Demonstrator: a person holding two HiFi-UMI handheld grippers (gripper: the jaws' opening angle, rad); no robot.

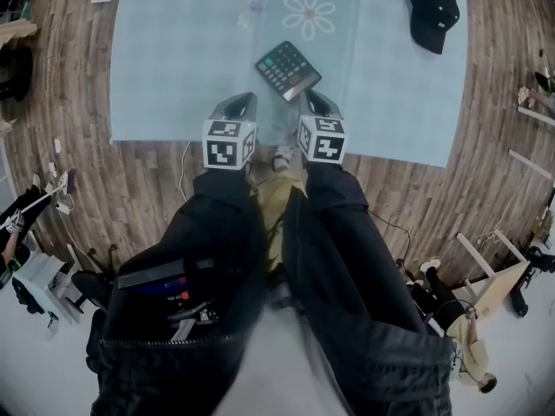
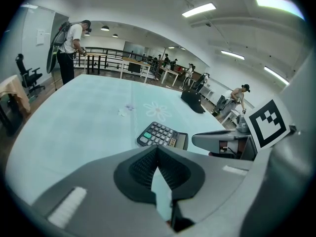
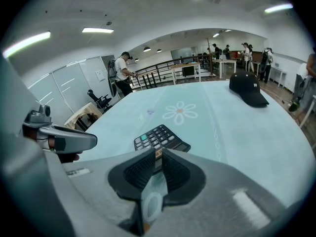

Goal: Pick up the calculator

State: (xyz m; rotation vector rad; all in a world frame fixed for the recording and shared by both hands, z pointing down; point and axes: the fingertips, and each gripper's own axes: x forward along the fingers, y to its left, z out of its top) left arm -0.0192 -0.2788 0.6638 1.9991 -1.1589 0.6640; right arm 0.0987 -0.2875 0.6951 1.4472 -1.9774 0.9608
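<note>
A dark calculator [image 1: 288, 70] with a green key lies at an angle on the pale blue tablecloth [image 1: 173, 68], just beyond both grippers. My left gripper [image 1: 245, 100] hovers near the table's front edge, left of and short of the calculator [image 2: 162, 135]; its tips [image 2: 158, 149] meet, with nothing between them. My right gripper [image 1: 310, 98] sits close behind the calculator [image 3: 160, 138], pointing at its near corner. Its jaws [image 3: 159, 153] stand a narrow gap apart, holding nothing. Neither gripper touches the calculator.
A black cap [image 1: 434, 11] lies at the table's far right. A flower print [image 1: 309, 14] marks the cloth beyond the calculator. The table's front edge [image 1: 390, 156] runs just under the grippers. Wooden floor, desks, chairs and several people [image 2: 69, 46] surround the table.
</note>
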